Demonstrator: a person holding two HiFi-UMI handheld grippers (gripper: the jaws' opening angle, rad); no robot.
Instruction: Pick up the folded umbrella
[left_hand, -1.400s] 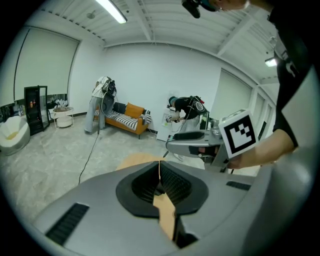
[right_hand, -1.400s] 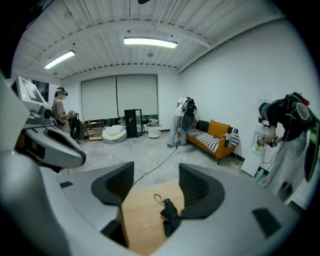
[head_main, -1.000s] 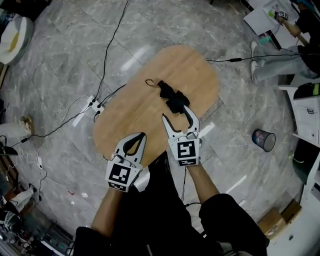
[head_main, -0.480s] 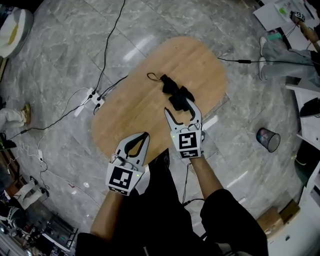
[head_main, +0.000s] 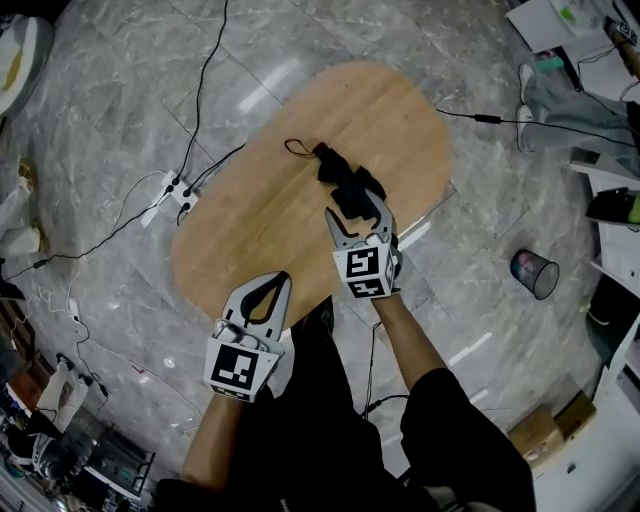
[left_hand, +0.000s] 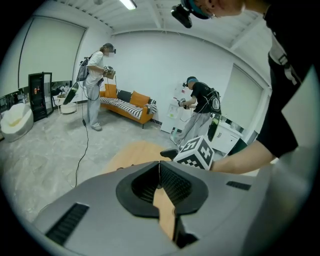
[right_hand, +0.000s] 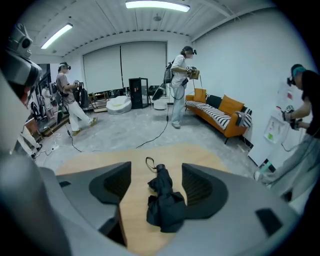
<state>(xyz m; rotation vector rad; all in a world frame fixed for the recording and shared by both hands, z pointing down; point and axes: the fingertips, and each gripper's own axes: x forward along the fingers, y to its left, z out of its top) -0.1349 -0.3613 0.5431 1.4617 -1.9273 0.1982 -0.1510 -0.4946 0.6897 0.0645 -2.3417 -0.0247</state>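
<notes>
right gripper (head_main: 352, 209) wide open at near end of folded umbrella (head_main: 338, 178) | long axis runs straight away from it | left gripper (head_main: 282, 279) closed, empty, farther back

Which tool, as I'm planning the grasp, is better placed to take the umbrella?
Right. The right tool is open with the black folded umbrella between its jaws; the left tool is shut, away from it.
</notes>
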